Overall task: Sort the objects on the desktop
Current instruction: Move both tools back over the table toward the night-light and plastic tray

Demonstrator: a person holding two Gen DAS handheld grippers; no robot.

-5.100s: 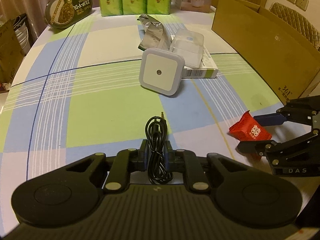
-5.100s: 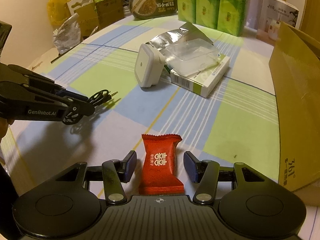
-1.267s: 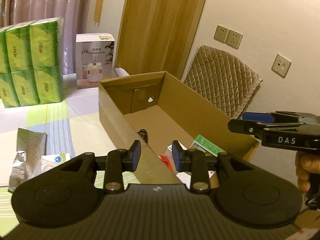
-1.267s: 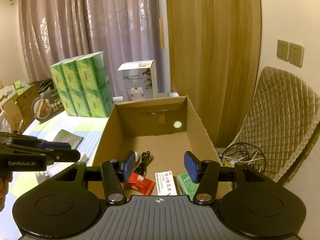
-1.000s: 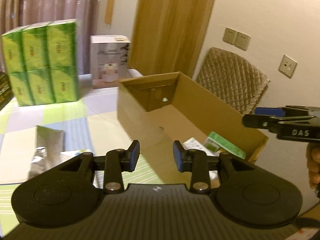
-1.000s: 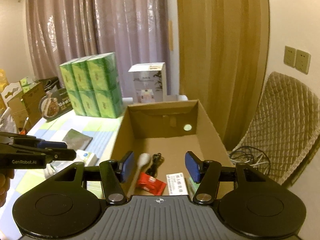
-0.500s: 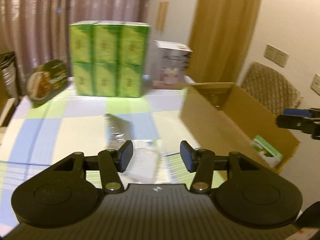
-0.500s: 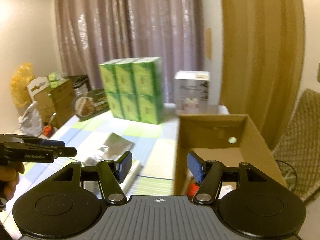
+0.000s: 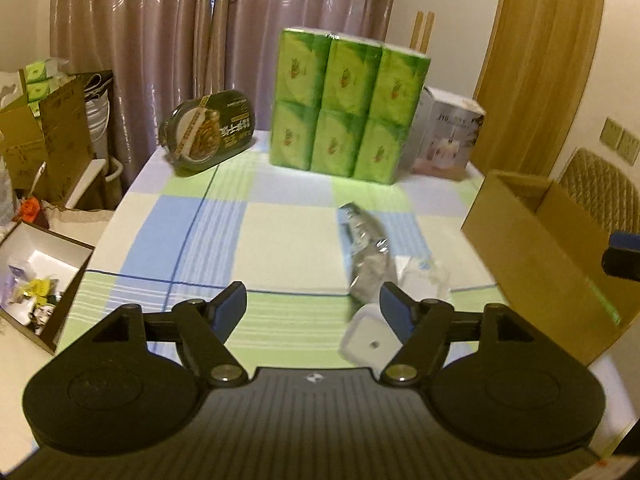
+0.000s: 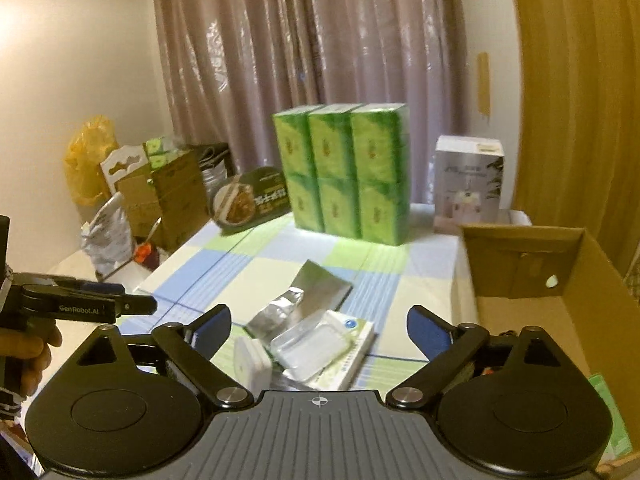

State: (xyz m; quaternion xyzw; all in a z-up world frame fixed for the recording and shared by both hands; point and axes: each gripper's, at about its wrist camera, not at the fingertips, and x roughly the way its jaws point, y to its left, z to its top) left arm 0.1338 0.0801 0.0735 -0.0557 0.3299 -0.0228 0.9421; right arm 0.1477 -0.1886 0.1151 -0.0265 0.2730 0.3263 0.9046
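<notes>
On the checked tablecloth lie a white square night light (image 9: 370,342) (image 10: 251,364), a silver foil pouch (image 9: 362,240) (image 10: 306,294), a clear plastic case (image 10: 310,346) and the white and green box (image 10: 352,360) under it. My left gripper (image 9: 312,312) is open and empty, held above the table, left of the night light. My right gripper (image 10: 320,330) is open and empty, held high above these objects. The cardboard box (image 9: 548,252) (image 10: 560,304) stands at the table's right edge; a green packet (image 10: 610,416) shows inside it.
A stack of green tissue packs (image 9: 346,104), a dark oval food package (image 9: 210,130) and a white appliance box (image 9: 446,138) stand at the table's far side. An open box of clutter (image 9: 30,276) sits off the table's left edge. A quilted chair (image 9: 600,196) is behind the cardboard box.
Both grippers have swung left, away from over the cardboard box toward the table's middle, and both jaws have opened wider. The cable and red candy went into the box earlier.
</notes>
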